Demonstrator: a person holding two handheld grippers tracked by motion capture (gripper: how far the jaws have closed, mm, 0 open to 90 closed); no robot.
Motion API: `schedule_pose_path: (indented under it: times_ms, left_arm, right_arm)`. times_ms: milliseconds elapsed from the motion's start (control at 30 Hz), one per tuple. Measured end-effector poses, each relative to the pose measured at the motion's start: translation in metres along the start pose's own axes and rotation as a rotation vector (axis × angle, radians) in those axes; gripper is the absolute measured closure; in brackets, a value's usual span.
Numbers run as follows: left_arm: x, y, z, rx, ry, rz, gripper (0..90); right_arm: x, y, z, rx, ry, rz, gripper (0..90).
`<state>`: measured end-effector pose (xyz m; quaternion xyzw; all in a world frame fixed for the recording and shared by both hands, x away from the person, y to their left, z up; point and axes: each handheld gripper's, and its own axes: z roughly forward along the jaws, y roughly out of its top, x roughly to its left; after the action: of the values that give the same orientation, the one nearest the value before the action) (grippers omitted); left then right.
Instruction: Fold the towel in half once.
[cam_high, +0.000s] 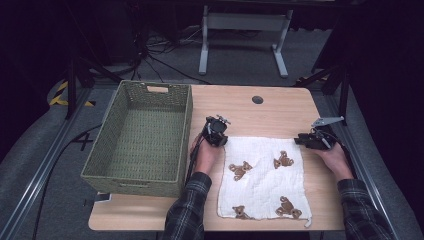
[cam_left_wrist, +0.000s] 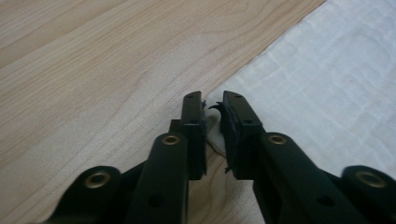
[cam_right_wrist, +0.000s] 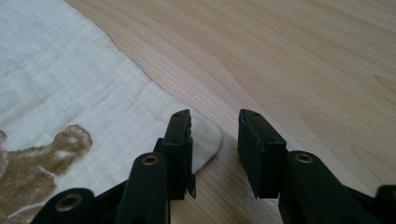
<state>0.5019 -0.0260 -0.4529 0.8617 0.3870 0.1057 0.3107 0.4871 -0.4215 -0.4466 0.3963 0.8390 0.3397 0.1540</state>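
A white cloth (cam_high: 262, 175) printed with brown bears lies flat on the wooden table (cam_high: 280, 107). My left gripper (cam_high: 216, 132) is at the cloth's far left corner. In the left gripper view its jaws (cam_left_wrist: 212, 100) are closed to a narrow slit with that corner of the cloth (cam_left_wrist: 327, 70) pinched between them. At the far right corner is my right gripper (cam_high: 306, 140). In the right gripper view it (cam_right_wrist: 215, 116) stands open, its jaws straddling the rounded corner of the cloth (cam_right_wrist: 70, 84) that lies on the wood.
A large green woven basket (cam_high: 155, 86) with nothing in it stands on the table's left side, close to my left hand. A round cable hole (cam_high: 257, 99) sits near the far edge. Bare wood runs behind the cloth.
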Motion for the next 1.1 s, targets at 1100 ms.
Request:
schedule_pose_path:
  times_ms: [1100]
  left_arm:
    - [-0.002,0.029,-0.058,-0.193,0.002,-0.037,87.9]
  right_arm:
    - [0.007,0.029,-0.052,-0.150,-0.026,-0.039,88.4]
